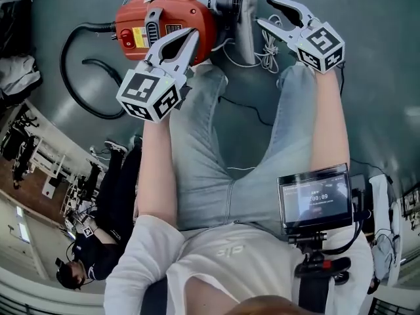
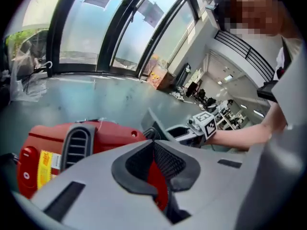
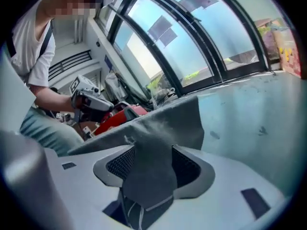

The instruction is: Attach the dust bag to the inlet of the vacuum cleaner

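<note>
The bag [image 3: 163, 123] isn't attached yet. My right gripper [image 1: 264, 13] pinches it just beside the vacuum [image 1: 164, 12] on the floor. My left gripper [image 1: 190, 39], jaws together and empty, hovers over the vacuum.

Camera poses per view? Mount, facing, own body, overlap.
Head view: on the head, steeply down at the vacuum cleaner; legs, arms, left tool, right tool show.
Left gripper view: on left tool, along its jaws toward the vacuum cleaner; right arm shows.
Right gripper view: on right tool, jaws on the dust bag; left arm shows.
Shared: vacuum cleaner in all three.
</note>
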### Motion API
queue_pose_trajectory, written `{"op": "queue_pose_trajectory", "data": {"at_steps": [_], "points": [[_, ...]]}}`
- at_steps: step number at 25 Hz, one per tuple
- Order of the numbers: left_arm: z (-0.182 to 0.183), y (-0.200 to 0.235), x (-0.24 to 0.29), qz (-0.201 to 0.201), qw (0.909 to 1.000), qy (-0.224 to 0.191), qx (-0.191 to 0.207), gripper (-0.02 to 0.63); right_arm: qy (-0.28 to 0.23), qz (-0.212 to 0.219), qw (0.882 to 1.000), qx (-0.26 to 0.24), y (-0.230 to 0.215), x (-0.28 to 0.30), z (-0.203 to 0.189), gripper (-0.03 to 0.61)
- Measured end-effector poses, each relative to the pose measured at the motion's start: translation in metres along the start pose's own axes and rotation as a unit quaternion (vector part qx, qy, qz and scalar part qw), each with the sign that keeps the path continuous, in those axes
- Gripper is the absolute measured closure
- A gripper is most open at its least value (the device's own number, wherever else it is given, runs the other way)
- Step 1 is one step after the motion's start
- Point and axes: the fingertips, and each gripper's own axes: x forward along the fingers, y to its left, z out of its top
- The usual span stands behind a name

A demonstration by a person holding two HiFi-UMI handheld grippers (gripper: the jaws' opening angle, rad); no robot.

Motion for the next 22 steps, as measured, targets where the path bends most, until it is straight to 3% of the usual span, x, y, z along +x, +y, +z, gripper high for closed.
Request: {"op": "queue_pose_trajectory", "data": {"at_steps": [5,9,16,20,22], "points": [[0.001,0.006,0.007,0.021,0.9996,0.012,-0.014,0.609,0.037,0.07,0.991,-0.109,0.014,0.02,0.008,0.328],[0.01,0.003,0.002,0.02,0.9996,0.001,0.019,0.609,0.073,0.067,0.978,-0.185,0.029,0.036,0.023,0.328],[0.009,0.001,0.006,0.021,0.9996,-0.005,0.018,0.609,0.081,0.064,0.965,-0.24,0.036,0.037,0.041,0.328],[0.01,0.001,0.002,-0.007,0.9997,-0.007,-0.021,0.609,0.09,0.079,0.973,-0.198,0.023,0.018,0.026,0.33],[0.011,0.002,-0.001,-0.018,0.9993,-0.006,-0.032,0.609,0.091,0.078,0.969,-0.215,0.029,0.031,0.023,0.328]]}}
